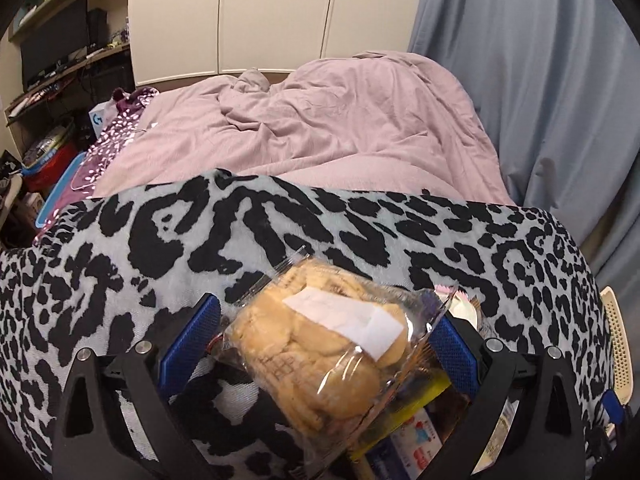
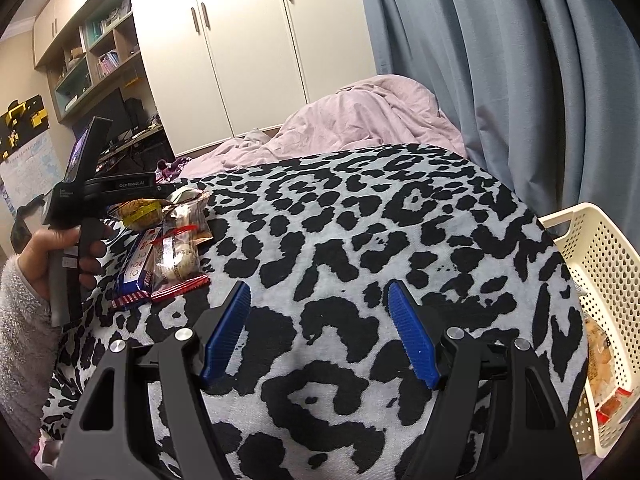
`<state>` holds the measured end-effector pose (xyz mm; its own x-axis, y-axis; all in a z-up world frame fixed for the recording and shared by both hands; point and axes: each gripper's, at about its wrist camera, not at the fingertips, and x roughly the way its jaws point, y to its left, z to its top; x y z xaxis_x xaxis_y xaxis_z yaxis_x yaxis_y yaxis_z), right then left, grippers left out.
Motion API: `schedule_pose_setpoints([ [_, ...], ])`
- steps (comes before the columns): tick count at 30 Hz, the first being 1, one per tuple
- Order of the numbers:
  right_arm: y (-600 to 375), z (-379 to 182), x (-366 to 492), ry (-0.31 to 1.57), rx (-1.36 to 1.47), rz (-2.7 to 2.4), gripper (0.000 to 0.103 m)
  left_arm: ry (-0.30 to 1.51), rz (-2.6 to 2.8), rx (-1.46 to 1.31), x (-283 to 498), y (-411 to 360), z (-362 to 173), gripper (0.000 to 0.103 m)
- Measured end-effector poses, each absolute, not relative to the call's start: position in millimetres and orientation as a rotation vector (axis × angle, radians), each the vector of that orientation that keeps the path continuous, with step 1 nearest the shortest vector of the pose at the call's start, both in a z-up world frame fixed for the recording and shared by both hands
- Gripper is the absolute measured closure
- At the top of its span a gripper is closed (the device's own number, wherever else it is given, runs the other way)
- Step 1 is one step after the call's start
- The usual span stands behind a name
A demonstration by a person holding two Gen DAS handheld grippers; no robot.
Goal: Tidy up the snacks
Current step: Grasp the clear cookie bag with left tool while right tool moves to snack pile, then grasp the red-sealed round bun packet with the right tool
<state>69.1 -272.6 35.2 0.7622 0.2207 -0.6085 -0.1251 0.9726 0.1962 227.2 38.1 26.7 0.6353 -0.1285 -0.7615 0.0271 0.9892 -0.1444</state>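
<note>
A bag of cookies is seen between the blue pads of the left claw, but a firm grip cannot be told. The right claw is held open and empty. The basket is found far to the right, nearer the right claw.

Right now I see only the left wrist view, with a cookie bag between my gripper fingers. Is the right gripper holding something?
Observer: No. The right gripper is open and empty, above the leopard blanket.
Operator: Is the cream thing at my right edge a basket?
Observer: Yes, a perforated cream basket with a handle cutout, beside the blanket, right of that gripper.
Operator: Is it empty?
Observer: No, some packets already lie inside it.
</note>
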Motion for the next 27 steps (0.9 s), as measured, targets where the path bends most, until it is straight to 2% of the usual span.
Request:
schedule_pose_setpoints([
  [6,-266.4,34.9,70.2,0.682,0.135,0.196,0.03,0.859,-0.118,-0.111,222.2,41.1,24.5,0.006],
  [7,-265.6,35.1,70.2,0.683,0.134,0.196,0.03,0.851,-0.128,-0.11,220.7,41.6,24.5,0.012],
  [15,-251.7,36.1,73.0,0.69,0.113,0.215,0.03,0.814,-0.117,-0.105,210.1,53.5,28.4,0.024],
  [27,-213.0,34.9,89.5,0.72,0.071,0.304,0.03,0.73,-0.144,-0.114,182.4,64.5,58.0,0.025],
])
